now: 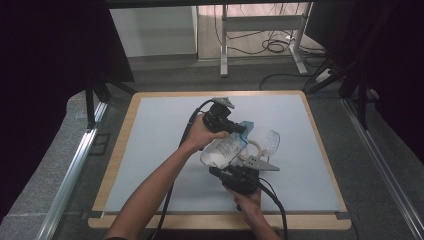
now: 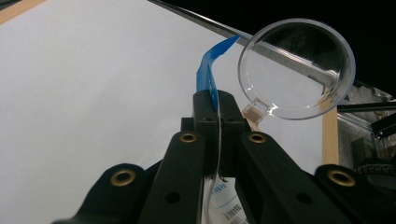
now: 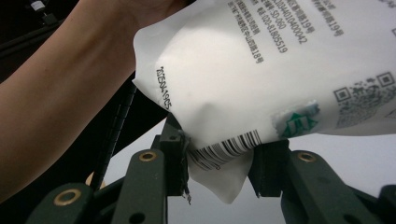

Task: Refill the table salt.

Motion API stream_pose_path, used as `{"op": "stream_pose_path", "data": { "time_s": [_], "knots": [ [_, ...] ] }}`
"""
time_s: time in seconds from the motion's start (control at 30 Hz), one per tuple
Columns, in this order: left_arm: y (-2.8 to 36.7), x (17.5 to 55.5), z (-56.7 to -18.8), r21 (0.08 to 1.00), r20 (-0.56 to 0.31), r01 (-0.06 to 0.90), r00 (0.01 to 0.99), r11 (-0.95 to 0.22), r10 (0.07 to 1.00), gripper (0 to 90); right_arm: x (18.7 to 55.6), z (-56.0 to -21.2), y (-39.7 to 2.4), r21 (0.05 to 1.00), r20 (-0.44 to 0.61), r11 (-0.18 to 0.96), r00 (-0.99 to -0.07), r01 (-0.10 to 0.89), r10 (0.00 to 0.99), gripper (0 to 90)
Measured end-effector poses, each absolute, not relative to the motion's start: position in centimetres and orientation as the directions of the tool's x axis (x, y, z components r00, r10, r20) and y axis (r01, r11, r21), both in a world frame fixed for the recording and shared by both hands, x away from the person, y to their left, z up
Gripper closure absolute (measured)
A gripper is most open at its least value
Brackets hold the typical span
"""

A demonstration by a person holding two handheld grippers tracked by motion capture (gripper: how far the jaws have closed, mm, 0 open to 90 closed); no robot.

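Pouch (image 1: 223,150) up off table (image 1: 150,150), tipped toward clear cup (image 1: 270,140). My left tool (image 1: 243,128) pinching blue top edge (image 2: 208,70), jaws pressed together. My right tool (image 1: 218,172) gripping bottom corner (image 3: 219,179). Lift, tilt done; I judge pour into cup left, nothing visibly flowing.

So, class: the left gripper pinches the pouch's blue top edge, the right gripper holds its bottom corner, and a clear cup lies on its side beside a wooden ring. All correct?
Nearly. The left gripper and right gripper grip the pouch as stated, and the wooden ring is there, but the high view shows the clear cup standing upright.
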State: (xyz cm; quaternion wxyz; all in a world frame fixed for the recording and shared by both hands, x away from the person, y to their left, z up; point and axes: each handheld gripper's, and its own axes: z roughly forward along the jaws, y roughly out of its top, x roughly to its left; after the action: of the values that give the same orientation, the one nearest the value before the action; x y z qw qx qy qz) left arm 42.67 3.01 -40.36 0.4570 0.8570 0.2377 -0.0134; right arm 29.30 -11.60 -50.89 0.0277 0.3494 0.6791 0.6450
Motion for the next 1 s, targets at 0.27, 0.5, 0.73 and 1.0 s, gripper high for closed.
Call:
{"op": "stream_pose_path", "data": {
  "time_s": [0.27,0.5,0.73,1.0],
  "knots": [
    [2.9,42.5,-40.2,0.775,-0.232,0.409,0.893,-0.481,0.386,89.7,29.0,-50.9,-11.1,0.906,0.390,-0.079,-0.748,0.415,0.537,63.8],
    [2.5,42.5,-40.2,0.777,-0.233,0.403,0.898,-0.483,0.374,89.7,28.7,-50.6,-10.7,0.909,0.385,-0.092,-0.734,0.407,0.559,63.9],
    [2.4,42.6,-40.0,0.778,-0.237,0.403,0.899,-0.482,0.369,89.7,28.5,-50.5,-10.1,0.912,0.382,-0.112,-0.713,0.396,0.588,64.1],
    [2.4,42.7,-39.6,0.782,-0.235,0.395,0.904,-0.483,0.358,89.7,28.5,-50.3,-9.9,0.919,0.366,-0.113,-0.709,0.378,0.602,64.1]
  ]
}}
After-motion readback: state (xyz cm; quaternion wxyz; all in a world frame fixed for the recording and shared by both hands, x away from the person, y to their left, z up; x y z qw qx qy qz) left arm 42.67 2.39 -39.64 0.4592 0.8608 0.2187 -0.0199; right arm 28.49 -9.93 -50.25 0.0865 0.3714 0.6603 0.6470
